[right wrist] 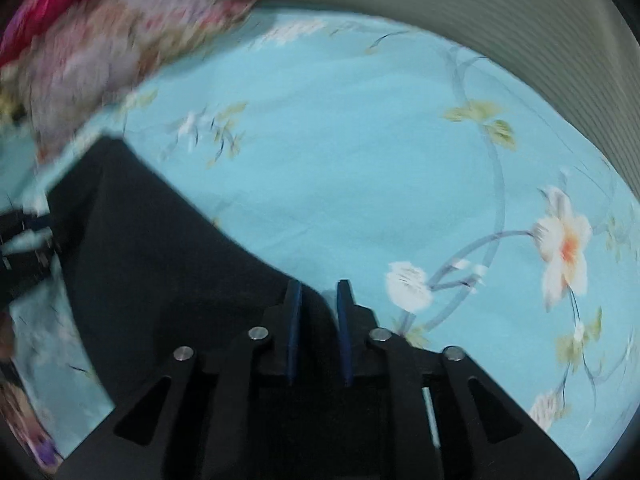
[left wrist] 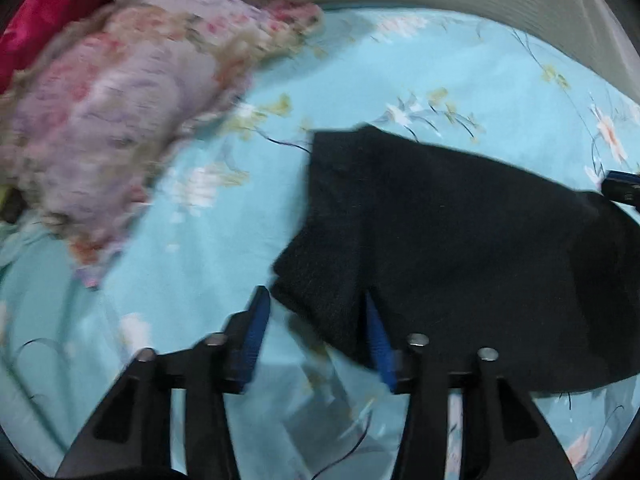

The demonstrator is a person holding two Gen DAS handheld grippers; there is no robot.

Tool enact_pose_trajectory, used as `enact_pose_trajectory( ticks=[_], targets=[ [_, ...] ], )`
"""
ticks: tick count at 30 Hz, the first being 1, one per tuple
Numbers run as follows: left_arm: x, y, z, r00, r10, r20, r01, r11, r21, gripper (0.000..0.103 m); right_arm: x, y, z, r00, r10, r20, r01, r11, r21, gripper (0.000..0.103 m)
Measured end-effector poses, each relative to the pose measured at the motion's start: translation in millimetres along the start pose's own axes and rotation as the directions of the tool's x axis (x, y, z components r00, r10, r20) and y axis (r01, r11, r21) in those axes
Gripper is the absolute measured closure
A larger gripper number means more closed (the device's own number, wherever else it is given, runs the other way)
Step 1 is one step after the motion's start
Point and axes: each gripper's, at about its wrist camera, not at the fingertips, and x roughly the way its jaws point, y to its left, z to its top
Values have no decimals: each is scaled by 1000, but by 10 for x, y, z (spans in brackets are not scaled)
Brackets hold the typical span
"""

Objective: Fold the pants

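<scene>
Both claws bite blurred black pants (left wrist: 460, 232): left claw (left wrist: 316, 320) parted, right claw (right wrist: 319, 300) clamping the cloth.

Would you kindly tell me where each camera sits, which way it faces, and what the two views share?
Left wrist: on the left gripper, looking forward along its open blue-padded fingers at the black fabric pants; the right gripper shows at the right edge.
Right wrist: on the right gripper, looking forward over the pants' edge between its fingers; the left gripper shows at left.
Shared: the pants, the turquoise floral bedsheet, the blurred pink floral blanket.
</scene>
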Motion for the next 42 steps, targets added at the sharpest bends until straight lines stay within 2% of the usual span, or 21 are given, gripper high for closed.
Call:
enact_pose_trajectory(
  ticks=[2, 3, 4, 7, 11, 15, 17, 20, 21, 28, 32, 36, 39, 42],
  targets=[
    [-165, 97, -31, 1000, -6, 24, 6, 1000, -26, 47, -251, -164, -57, 999, 29, 43, -33, 996, 81, 70],
    [-250, 152, -42, 999, -22, 32, 24, 999, -42, 47, -347, -227, -98, 997, 45, 59, -51, 993, 109, 62],
    [-328, 187, -44, 998, -45, 45, 47, 997, -56, 46, -462, -275, -165, 995, 57, 80, -67, 989, 132, 57],
    [-491, 128, -5, 993, -97, 69, 100, 994, -41, 44, -765, -431, -463, 993, 58, 104, -78, 975, 206, 56],
    [-577, -207, 94, 980, -186, 70, 184, 982, 35, 43, -1085, -564, -952, 988, 60, 140, -102, 943, 317, 56],
    [-667, -681, 132, 955, -293, 45, 284, 948, 145, 43, -1351, -675, -1479, 983, 21, 183, -99, 897, 430, 56],
    [-716, -992, 143, 935, -354, 19, 343, 916, 209, 42, -1425, -747, -1748, 984, 5, 178, -93, 867, 490, 56],
    [-812, -1367, 112, 916, -401, -4, 384, 875, 295, 41, -1520, -846, -2078, 987, -31, 155, -60, 832, 552, 56],
    [-851, -1545, 106, 908, -420, -15, 400, 853, 334, 40, -1552, -877, -2174, 988, -41, 152, -54, 821, 569, 56],
    [-1043, -2413, 30, 867, -489, -96, 468, 733, 494, 37, -1839, -1176, -2801, 983, -113, 144, -22, 710, 703, 56],
    [-1169, -2816, -16, 843, -517, -147, 503, 663, 555, 35, -1887, -1300, -3065, 982, -120, 148, -37, 639, 769, 56],
    [-1241, -3140, -48, 828, -531, -183, 521, 606, 601, 33, -1901, -1412, -3316, 981, -127, 145, -47, 571, 820, 56],
    [-1266, -3418, -35, 803, -545, -242, 563, 558, 610, 31, -1922, -1510, -3455, 980, -138, 143, -48, 535, 844, 56],
    [-1283, -3661, -4, 783, -554, -284, 591, 520, 617, 31, -1953, -1624, -3561, 977, -147, 154, -62, 497, 866, 49]
  ],
)
